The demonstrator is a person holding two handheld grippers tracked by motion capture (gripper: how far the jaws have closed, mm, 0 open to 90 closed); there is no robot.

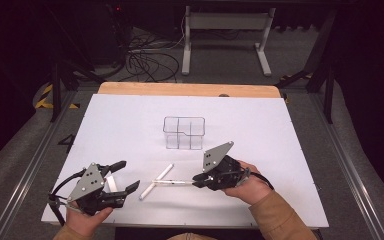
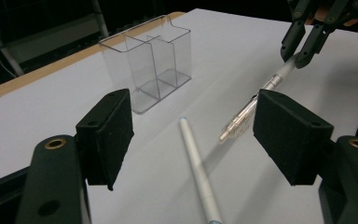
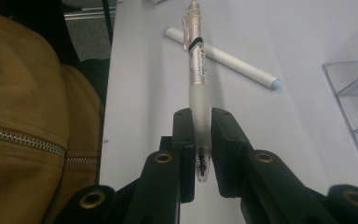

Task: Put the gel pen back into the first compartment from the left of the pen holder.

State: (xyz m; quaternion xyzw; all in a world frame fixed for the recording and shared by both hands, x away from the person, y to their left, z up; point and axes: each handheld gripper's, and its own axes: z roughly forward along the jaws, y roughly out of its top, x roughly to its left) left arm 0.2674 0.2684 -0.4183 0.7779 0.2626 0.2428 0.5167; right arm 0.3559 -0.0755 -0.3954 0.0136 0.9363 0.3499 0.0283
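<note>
risk starts at the lower left of the high view, where the left claw point(image 1: 125, 176) sits with its jaws spread wide and nothing between them, just beside the white pen point(image 1: 156, 181) lying on the bench point(image 1: 260, 130). a careless sweep from that side could knock the white pen or bump the clear pen's free end.

toward the lower middle, the clear pen point(image 1: 172, 183) sticks out leftward from the right claw point(image 1: 199, 180), which is closed on it near the tip end only. in the right gripper view the jaws pinch the frosted grip, leaving most of the barrel overhanging, so i judge it may pivot or slip when tilted upright.

at centre frame the clear organizer point(image 1: 183, 132) stands well apart; being light, it could tip or slide if the pen strikes a divider wall rather than dropping into a compartment.
</note>
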